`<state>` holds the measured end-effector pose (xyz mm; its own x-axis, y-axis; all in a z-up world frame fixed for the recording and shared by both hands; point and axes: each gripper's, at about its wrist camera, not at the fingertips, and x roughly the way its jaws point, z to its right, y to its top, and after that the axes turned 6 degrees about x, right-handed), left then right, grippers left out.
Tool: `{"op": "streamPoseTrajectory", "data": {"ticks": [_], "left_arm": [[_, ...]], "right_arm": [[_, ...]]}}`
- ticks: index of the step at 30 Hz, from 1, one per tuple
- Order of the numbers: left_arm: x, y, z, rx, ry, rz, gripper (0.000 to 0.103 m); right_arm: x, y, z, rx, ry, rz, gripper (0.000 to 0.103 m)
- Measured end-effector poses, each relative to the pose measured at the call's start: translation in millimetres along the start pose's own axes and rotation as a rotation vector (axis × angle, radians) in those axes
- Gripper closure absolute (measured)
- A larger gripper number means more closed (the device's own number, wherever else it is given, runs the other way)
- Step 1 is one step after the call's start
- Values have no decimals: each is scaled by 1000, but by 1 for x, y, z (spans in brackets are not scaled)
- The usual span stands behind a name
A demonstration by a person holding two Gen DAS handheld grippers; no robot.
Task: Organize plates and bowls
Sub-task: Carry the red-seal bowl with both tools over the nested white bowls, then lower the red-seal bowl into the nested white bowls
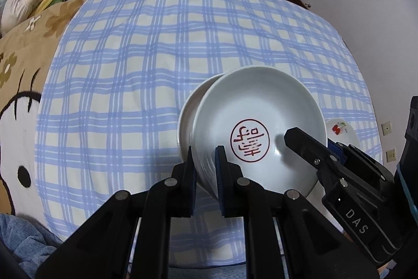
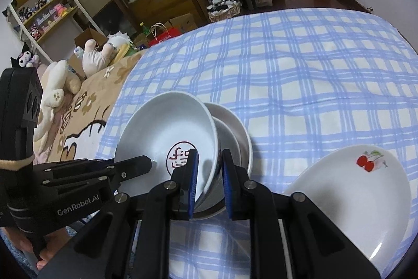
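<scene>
While both my grippers hold the same stamped bowl (image 1: 258,127) by opposite sides of its rim, the thing I watch is how that bowl sits over the bowl beneath (image 2: 239,132); the held one is tilted, its mouth turned toward me and its foot toward the lower bowl, which rests on the blue checked cloth (image 1: 156,56). My left gripper (image 1: 206,174) has its blue pads drawn nearly together on the rim at the near left side; in the right wrist view the right gripper (image 2: 209,182) is likewise clamped on the wall at the opposite side, one pad inside and one outside. The lower bowl shows as a pale crescent just past the held bowl's far edge, so the two are off centre; from these views I cannot tell whether they touch yet. I judge the step to be nesting the stamped bowl into the other, and that calls for levelling it and shifting it toward the exposed crescent before letting go. Neither hand is nearer, since both share the load. The cherry plate (image 2: 347,195) lies just beside the stack, on my right gripper's side, apart from the bowls; it looks clear of the path.
</scene>
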<state>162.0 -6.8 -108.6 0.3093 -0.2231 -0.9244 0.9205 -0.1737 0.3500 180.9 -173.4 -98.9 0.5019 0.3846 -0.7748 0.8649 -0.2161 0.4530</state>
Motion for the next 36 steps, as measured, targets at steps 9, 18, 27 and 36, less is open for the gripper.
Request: {"op": "streamPoseTrajectory", "data": {"ticks": [9,18,27,36], "left_arm": [[10,-1,1,13,18,-20,90],[13,1,5,47,60,-8,90],[20,3,9,70,74,-8,90],[15,4,4,81,90,19,89]], "right_arm": [[8,-5,3,-7,-20,-19,83],[11,-8,4,-3,-45,-32,82],[11,-5,10,19,-47,-33,81],[9,-5,9,14,-51,-30,79]]}}
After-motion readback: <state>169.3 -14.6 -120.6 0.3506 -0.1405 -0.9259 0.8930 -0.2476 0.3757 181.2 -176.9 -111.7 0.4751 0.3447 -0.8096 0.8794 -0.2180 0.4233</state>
